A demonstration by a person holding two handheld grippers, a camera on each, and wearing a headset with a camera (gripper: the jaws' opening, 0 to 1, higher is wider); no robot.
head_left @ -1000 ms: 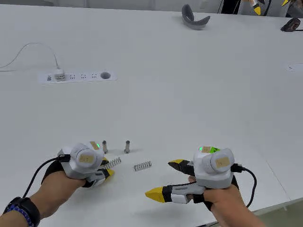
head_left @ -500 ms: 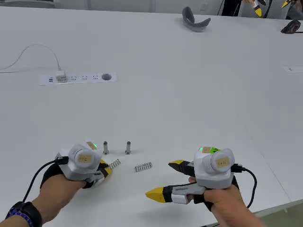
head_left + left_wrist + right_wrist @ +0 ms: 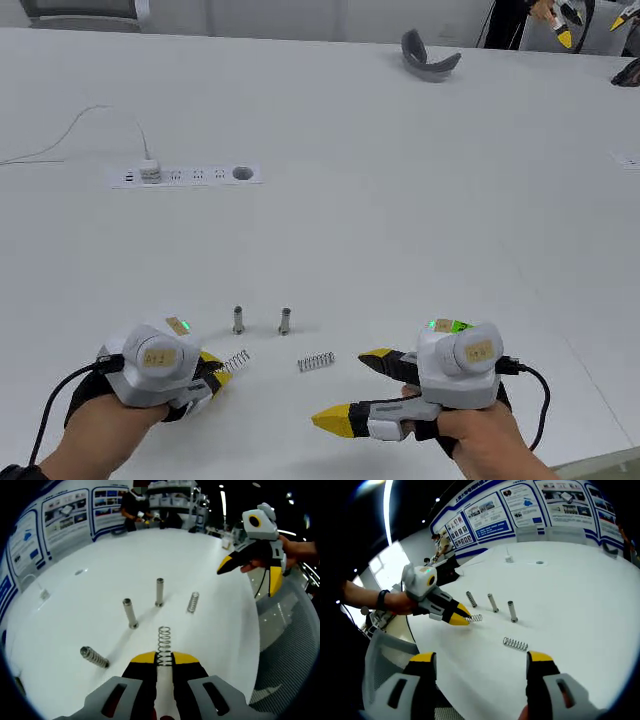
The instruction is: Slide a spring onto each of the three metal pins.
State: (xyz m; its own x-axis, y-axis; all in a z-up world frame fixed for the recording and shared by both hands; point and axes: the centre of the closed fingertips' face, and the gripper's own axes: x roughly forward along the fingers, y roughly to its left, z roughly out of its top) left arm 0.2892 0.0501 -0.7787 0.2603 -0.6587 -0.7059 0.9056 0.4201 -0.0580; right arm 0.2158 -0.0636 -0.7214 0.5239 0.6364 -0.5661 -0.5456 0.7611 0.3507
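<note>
Gripping a small coiled steel spring [image 3: 164,639] by its near end, my left hand-held gripper [image 3: 157,657] has its yellow-tipped jaws clamped on it. Most of the coil juts free ahead of the tips, low over the white table [image 3: 380,200]. A slim upright grey metal pin [image 3: 238,319] stands just beyond the spring's free end, and a second grey pin [image 3: 285,320] stands just to its right. A loose second spring [image 3: 316,361] lies flat on the table between my two grippers, near the second grey pin. Further left, in the left gripper view, a third piece wrapped in coils [image 3: 94,656] sits on the table. I take it for a pin already fitted, though I cannot tell whether it stands or leans. My right hand-held gripper [image 3: 342,388] hangs at the near right with its jaws wide apart, holding nothing.

To do this step well, I judge I should tip my wrist until the spring's open end faces down. Then I should line its axis up with the slim upright grey metal pin and centre it over the pin's top before lowering. The descent should be straight, since a sideways nudge could topple the pin. I would let go only once the coil has swallowed the tip. The free end may wobble, so I should go slowly and not squeeze harder.
</note>
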